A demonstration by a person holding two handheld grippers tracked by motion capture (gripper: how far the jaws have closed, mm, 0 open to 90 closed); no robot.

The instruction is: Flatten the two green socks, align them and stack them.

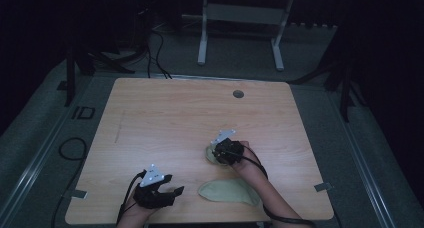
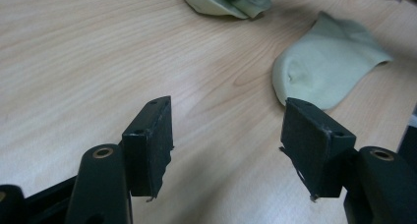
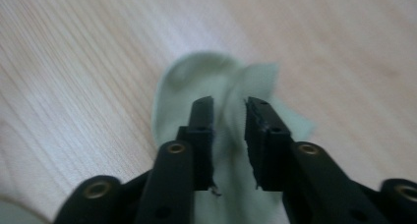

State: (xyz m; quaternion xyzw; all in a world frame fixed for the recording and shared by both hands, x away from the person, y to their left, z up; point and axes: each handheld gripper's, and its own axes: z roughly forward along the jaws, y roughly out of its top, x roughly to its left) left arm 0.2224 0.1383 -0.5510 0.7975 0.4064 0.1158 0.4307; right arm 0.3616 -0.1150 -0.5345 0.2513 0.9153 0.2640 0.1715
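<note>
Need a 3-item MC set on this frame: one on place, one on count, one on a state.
1. The right gripper is above: A) a sock B) the table hole C) bare wood.
2. Socks on the table: A) one B) two C) three.
3. The left gripper: A) shut on a sock B) shut, nothing in it C) open, nothing in it.

A: the far sock lies under its jaws.
B: the far sock and the near sock are the pale green pair.
C: bare wood shows between its spread jaws.
</note>
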